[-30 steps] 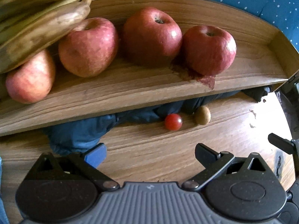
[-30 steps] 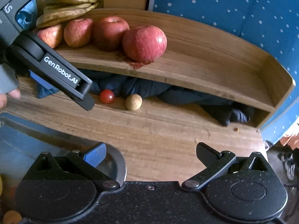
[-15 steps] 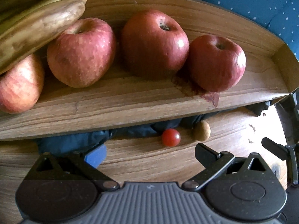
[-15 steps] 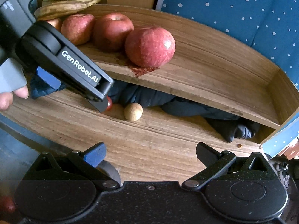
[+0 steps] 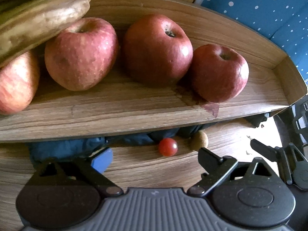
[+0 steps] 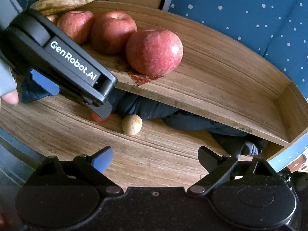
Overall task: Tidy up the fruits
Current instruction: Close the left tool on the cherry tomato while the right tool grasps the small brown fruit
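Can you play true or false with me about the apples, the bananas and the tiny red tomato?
1. Four apples sit on the wooden shelf. True: the rightmost apple ends the row.
2. The cherry tomato is up on the shelf with the apples. False: it lies on the table below the shelf.
3. The left gripper is squeezing the tomato. False: its jaws are open and the tomato lies just ahead of them, untouched.
4. The bananas rest over the apples at the left end. True.
5. A small tan round fruit lies beside the tomato. True.
6. The right gripper holds an apple. False: it is open and empty.
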`<act>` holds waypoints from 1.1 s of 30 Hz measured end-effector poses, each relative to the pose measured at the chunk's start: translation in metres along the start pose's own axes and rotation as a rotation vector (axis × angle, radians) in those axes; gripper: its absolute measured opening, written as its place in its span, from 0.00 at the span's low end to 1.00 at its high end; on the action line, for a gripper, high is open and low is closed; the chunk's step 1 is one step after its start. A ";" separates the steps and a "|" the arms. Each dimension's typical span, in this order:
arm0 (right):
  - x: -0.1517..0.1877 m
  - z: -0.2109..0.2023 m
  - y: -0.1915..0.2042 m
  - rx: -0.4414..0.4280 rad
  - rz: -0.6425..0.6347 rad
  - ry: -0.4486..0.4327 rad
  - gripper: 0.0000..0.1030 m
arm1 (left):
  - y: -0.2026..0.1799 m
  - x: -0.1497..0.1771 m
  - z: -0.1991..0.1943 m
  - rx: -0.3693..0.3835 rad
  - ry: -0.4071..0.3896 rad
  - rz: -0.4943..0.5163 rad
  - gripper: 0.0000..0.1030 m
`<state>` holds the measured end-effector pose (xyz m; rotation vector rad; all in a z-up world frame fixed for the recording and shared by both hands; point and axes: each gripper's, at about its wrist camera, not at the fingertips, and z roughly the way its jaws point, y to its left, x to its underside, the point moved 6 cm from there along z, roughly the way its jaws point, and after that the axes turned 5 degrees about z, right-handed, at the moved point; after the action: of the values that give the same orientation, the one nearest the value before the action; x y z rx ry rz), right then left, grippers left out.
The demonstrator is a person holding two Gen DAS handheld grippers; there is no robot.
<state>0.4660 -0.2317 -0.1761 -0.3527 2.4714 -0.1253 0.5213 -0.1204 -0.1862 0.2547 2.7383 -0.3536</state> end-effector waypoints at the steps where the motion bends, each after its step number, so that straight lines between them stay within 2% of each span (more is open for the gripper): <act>1: -0.001 0.001 0.000 -0.004 0.001 0.001 0.86 | 0.001 0.001 0.000 0.004 0.001 -0.003 0.90; 11: -0.007 0.007 0.001 -0.037 0.004 0.002 0.78 | 0.000 0.001 0.009 0.029 -0.001 -0.017 0.77; 16: -0.010 0.008 0.005 -0.052 -0.003 -0.002 0.70 | -0.001 -0.004 0.014 0.050 0.000 -0.018 0.73; 22: -0.013 0.006 0.009 -0.068 -0.011 -0.007 0.59 | -0.008 -0.004 0.015 0.078 0.010 -0.016 0.61; 33: -0.021 0.019 0.013 -0.079 -0.001 0.002 0.52 | -0.011 -0.004 0.021 0.086 0.016 -0.027 0.48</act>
<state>0.4907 -0.2134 -0.1809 -0.3880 2.4824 -0.0291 0.5296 -0.1369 -0.2014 0.2451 2.7483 -0.4794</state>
